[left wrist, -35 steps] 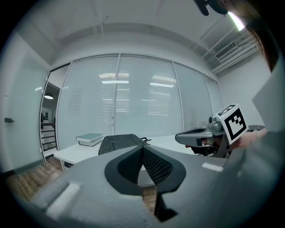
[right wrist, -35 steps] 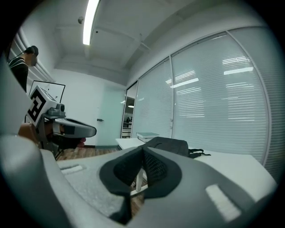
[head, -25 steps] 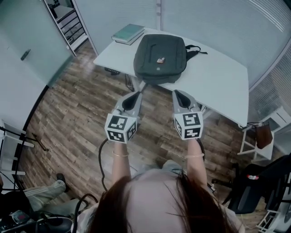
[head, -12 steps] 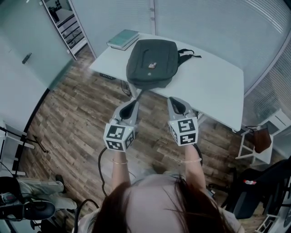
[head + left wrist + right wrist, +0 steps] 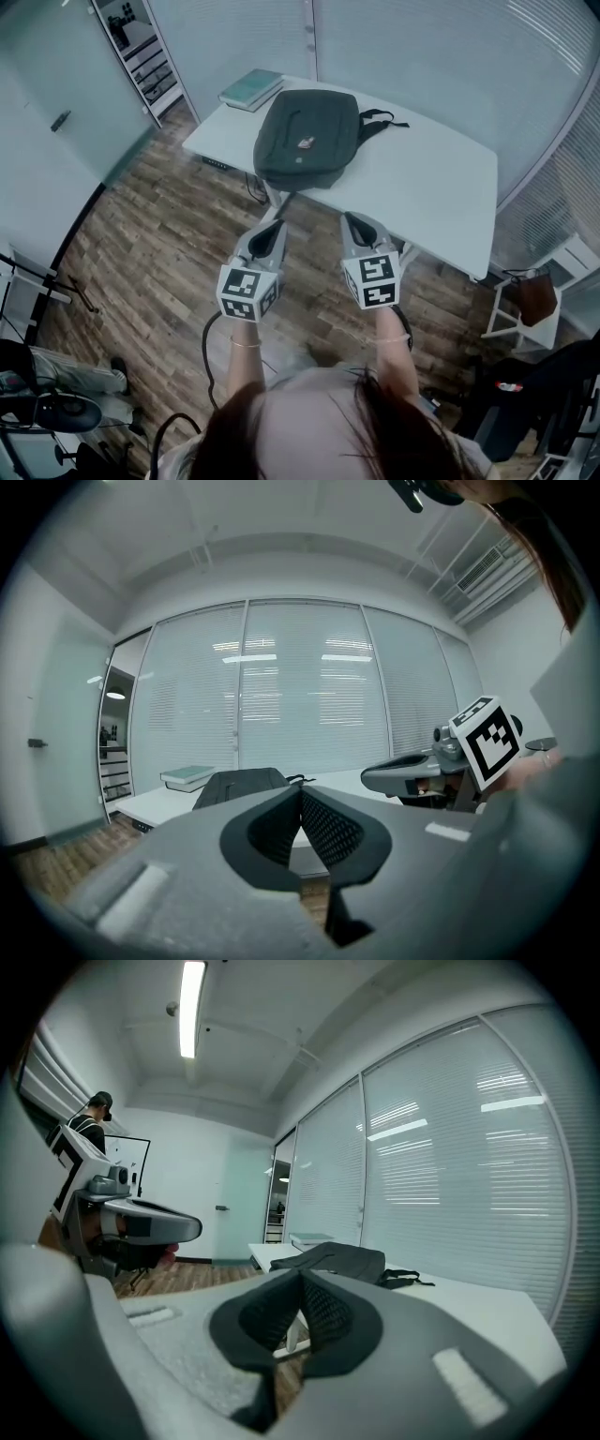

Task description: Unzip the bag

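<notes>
Brown wood-plank floor takes up most of the lower scene.

One white rectangular counter stands by the blind-covered glass wall.

One dark grey fabric bag lies flat on the counter's left half. Its near edge is at the counter's front edge. Black straps trail off its right side. The zip is too small to read as open or closed.

Two tongs, one per hand. Both are held over the floor, short of the counter and well apart from the bag.
- Left tongs: jaws pressed together, nothing between them.
- Right tongs: jaws likewise together, empty.
- They sit side by side with a gap between them, both pointing toward the counter.
- Each carries one white cube with black square markers, two cubes in all.

Bag relative to tongs:
- It lies ahead of both, beyond their tips.
- In the head view it sits past the gap between them, more in line with the left pair.
- In the left gripper view it shows just above and left of the closed tips.
- In the right gripper view it shows above the tips, a little right.

One flat teal book lies on the counter's far left corner, just beside the bag.

One small pale tag sits on the bag's top face.
</notes>
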A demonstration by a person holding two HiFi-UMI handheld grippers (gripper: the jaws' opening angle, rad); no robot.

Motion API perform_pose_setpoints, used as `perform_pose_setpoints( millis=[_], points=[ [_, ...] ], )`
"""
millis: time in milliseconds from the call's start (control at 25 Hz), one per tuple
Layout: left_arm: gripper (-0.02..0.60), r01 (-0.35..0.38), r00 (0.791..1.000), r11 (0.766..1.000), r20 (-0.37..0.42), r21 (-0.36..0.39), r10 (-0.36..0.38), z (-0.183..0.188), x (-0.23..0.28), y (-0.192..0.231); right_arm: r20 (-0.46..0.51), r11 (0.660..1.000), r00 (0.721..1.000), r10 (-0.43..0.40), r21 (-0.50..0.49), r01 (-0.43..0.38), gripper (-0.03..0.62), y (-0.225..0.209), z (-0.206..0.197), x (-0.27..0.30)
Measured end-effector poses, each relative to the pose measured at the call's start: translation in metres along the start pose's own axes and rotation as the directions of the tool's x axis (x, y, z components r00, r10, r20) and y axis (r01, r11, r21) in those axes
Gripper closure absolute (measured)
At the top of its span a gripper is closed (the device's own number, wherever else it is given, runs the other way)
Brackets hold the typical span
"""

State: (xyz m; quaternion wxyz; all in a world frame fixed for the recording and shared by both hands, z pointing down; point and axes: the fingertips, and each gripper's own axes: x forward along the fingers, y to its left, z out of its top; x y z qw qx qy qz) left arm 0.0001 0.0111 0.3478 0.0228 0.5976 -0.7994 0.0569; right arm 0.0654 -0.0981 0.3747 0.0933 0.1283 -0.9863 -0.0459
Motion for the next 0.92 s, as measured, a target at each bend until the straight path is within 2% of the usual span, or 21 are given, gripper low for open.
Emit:
perform_pose_setpoints(
  millis=[240,440,640,920],
  points=[
    [0.571,-0.005,1.0,1.0,-0.019,0.013,0.006,0.002,-0.007,-0.011,0.01,1.0,1.0,0.019,0.018,-0.019,0.591,0.001,-0.001,-0.008],
    [0.571,-0.009,1.0,0.997,-0.022,0.079,0.01,0.004,-0.005,-0.012,0.015,0.999,0.999,0.028,0.036,-0.029,0.591,0.004,-0.001,-0.004],
    [0.571,0.004,0.999,0.999,-0.051,0.053,-0.002,-0.002,-0.007,-0.014,0.016,0.999,0.999,0.038,0.035,-0.038,0.591,0.009,-0.002,0.001],
    [0.571,0.008,0.999,0.999,-0.035,0.052,-0.006,-0.002,-0.005,-0.006,0.018,0.998,0.999,0.039,0.042,-0.04,0.591,0.012,-0.001,0.011]
  ],
)
